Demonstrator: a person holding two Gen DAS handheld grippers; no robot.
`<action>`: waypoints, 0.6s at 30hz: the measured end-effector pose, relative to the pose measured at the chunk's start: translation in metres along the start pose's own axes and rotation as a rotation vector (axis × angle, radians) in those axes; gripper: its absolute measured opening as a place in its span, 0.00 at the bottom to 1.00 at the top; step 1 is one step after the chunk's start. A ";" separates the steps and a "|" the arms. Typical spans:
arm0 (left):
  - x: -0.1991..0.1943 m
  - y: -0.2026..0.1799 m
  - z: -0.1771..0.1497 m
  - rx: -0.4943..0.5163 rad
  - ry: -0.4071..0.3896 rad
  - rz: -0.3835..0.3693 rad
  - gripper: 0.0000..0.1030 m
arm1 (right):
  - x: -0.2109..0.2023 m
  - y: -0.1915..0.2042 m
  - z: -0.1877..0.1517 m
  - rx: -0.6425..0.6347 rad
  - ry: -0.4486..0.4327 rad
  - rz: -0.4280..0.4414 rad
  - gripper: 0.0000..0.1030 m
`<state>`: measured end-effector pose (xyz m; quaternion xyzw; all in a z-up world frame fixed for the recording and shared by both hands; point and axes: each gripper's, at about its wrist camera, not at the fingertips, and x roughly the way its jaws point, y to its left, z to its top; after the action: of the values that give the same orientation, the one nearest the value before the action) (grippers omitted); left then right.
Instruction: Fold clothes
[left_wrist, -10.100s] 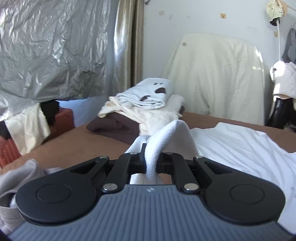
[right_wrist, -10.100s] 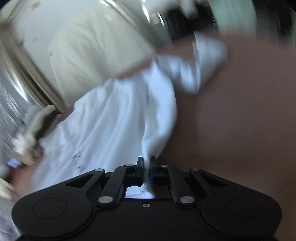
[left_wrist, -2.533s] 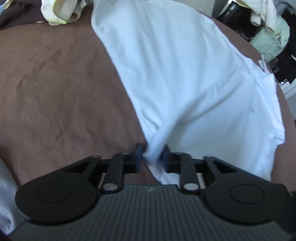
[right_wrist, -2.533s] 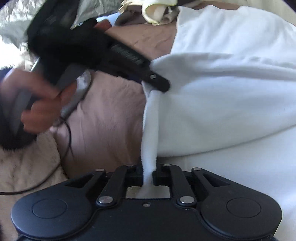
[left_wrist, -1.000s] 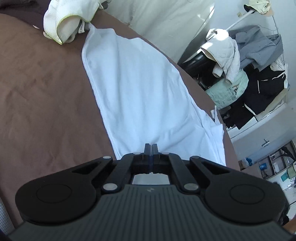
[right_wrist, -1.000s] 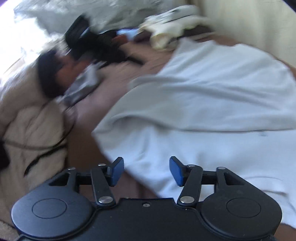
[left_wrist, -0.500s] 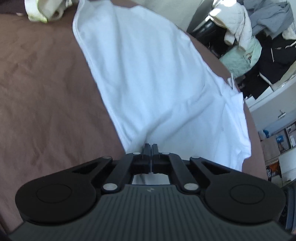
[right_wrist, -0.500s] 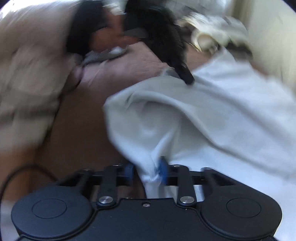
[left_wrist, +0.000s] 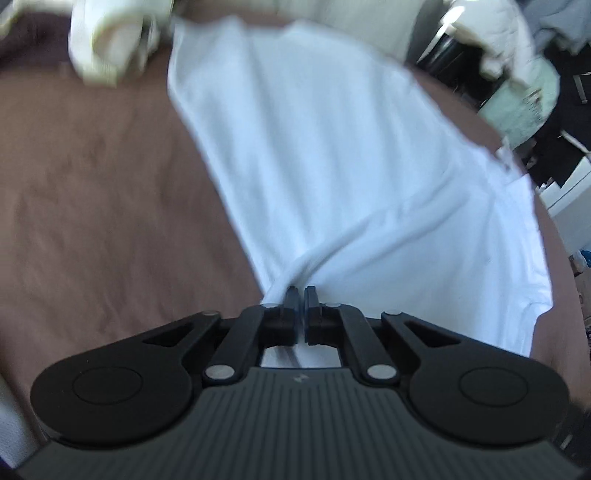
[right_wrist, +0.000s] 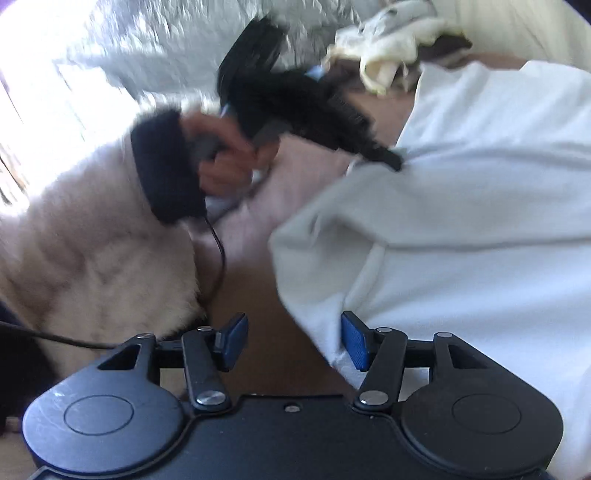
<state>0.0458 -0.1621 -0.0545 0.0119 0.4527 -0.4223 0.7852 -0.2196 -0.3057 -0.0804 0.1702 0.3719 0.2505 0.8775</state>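
Observation:
A white T-shirt (left_wrist: 332, 155) lies spread on the brown bed (left_wrist: 92, 206), one side folded over itself. My left gripper (left_wrist: 300, 295) is shut on a bunched edge of the shirt near its lower left corner. In the right wrist view the shirt (right_wrist: 461, 229) fills the right side, with a folded flap on top. My right gripper (right_wrist: 293, 338) is open and empty, its blue pads (right_wrist: 354, 341) beside the shirt's near corner. The left gripper (right_wrist: 388, 158) shows there too, held in a hand and pinching the shirt's edge.
A pile of folded cream and dark clothes (left_wrist: 110, 44) sits at the head of the bed. A rack of hanging clothes (left_wrist: 535, 74) stands to the right. The person's fluffy cream sleeve (right_wrist: 92, 251) and a black cable (right_wrist: 218, 258) are at left.
My right gripper, shut on the shirt's corner half a second ago, has opened and let it go. My left gripper has closed on the shirt's edge and pulled it up slightly.

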 end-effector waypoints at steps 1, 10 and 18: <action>-0.012 -0.006 0.000 0.013 -0.051 -0.020 0.17 | -0.016 -0.014 0.005 0.063 -0.048 0.022 0.58; -0.007 -0.074 -0.030 0.285 0.136 -0.082 0.57 | -0.080 -0.171 0.065 0.424 -0.175 -0.365 0.64; 0.005 -0.072 -0.047 0.278 0.178 -0.038 0.57 | -0.050 -0.209 0.054 0.513 -0.424 -0.576 0.08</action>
<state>-0.0342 -0.1930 -0.0600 0.1496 0.4579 -0.4929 0.7246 -0.1441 -0.5103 -0.1173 0.3196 0.2661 -0.1451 0.8978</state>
